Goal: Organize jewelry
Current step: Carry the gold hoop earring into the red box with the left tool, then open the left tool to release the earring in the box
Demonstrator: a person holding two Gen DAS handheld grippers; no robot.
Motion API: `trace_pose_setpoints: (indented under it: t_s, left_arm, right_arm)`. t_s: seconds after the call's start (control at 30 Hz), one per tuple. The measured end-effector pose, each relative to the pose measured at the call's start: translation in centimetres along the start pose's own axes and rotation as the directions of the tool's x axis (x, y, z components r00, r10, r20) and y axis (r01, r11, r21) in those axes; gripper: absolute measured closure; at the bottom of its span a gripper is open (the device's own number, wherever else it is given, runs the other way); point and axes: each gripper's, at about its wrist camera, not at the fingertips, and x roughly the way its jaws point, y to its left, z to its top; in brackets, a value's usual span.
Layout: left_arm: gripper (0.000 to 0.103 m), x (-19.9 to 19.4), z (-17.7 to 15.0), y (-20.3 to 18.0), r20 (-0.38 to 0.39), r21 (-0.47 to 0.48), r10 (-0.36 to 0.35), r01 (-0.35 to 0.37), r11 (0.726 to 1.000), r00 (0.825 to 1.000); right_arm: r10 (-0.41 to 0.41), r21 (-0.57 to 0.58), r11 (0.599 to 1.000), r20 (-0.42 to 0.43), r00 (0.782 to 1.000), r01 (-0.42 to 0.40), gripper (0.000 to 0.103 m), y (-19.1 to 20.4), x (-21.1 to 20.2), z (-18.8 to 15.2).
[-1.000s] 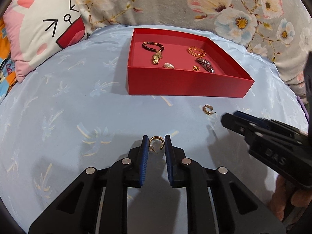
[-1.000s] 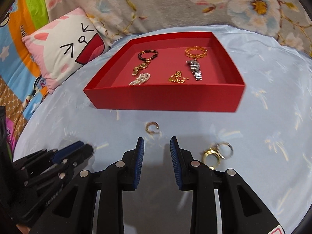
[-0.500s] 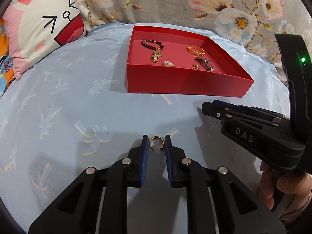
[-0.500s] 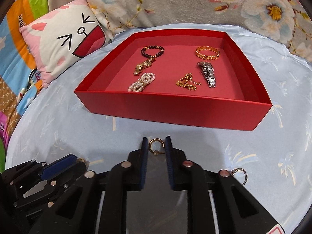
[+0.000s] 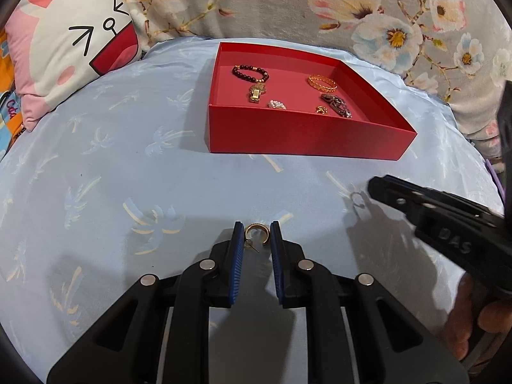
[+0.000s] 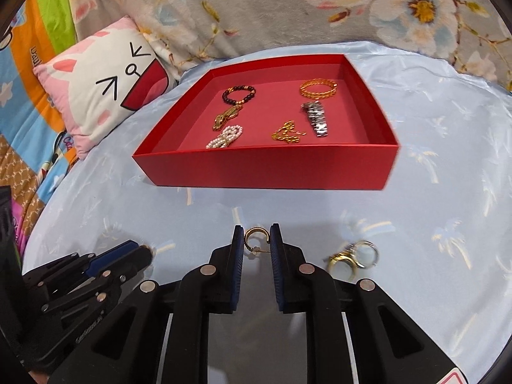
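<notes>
Both grippers, left (image 5: 255,235) and right (image 6: 255,237), pinch a tiny hoop earring (image 5: 257,229) each (image 6: 256,235); light, stiff, slippery, so grip the band, not the post.

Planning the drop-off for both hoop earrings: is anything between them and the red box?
Nothing visible blocks either one. Each tongs, left and right, grips a gold hoop earring. Only bare blue cloth lies ahead, but the red box has a near wall to lift over.

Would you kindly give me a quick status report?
Left gripper and right gripper each shut on a gold hoop earring. Red tray ahead. Path clear.
</notes>
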Motion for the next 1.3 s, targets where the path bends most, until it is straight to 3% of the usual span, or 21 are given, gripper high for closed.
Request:
trace_pose_setpoints:
  t_s: [0.17, 0.37, 0.53, 0.7, 0.93, 1.2, 1.3]
  left_arm:
    - [0.087, -0.7, 1.3, -0.4, 0.006, -0.035, -0.071, 0.072, 0.997, 0.997]
    - [0.087, -2.1, 7.6, -2.8, 0.121, 0.031, -0.125, 0.122, 0.992, 0.985]
    - [0.087, 0.3, 13.7, -4.1, 0.135, 0.043, -0.162, 0.158, 0.987, 0.977]
    - [0.087, 5.2, 18.1, -5.2, 0.072, 0.046, -0.165, 0.162, 0.986, 0.984]
    - [0.087, 10.7, 19.5, -5.3, -0.021, 0.039, -0.147, 0.147, 0.988, 0.989]
    - [0.086, 12.4, 19.9, -5.4, -0.037, 0.032, -0.143, 0.144, 0.989, 0.989]
    - [0.074, 12.2, 20.2, -5.1, -0.028, 0.018, -0.129, 0.129, 0.991, 0.991]
  right_arm:
    - [-0.021, 0.019, 1.0, 0.051, 0.999, 0.02, 0.088, -1.6, -3.0, 1.1]
    - [-0.025, 0.039, 0.999, 0.106, 0.994, 0.021, 0.088, -3.3, -4.1, 5.7]
    - [-0.035, 0.053, 0.998, 0.111, 0.993, 0.029, 0.088, -4.3, -1.9, 10.5]
    - [-0.028, 0.088, 0.996, 0.055, 0.998, 0.023, 0.088, -5.4, 2.3, 14.1]
    - [-0.042, 0.114, 0.993, 0.004, 0.999, 0.042, 0.087, -6.4, 6.9, 15.7]
    - [-0.041, 0.143, 0.989, -0.013, 0.999, 0.042, 0.085, -7.1, 9.0, 16.3]
    - [-0.04, 0.16, 0.986, 0.012, 0.999, 0.037, 0.084, -7.5, 8.4, 16.4]
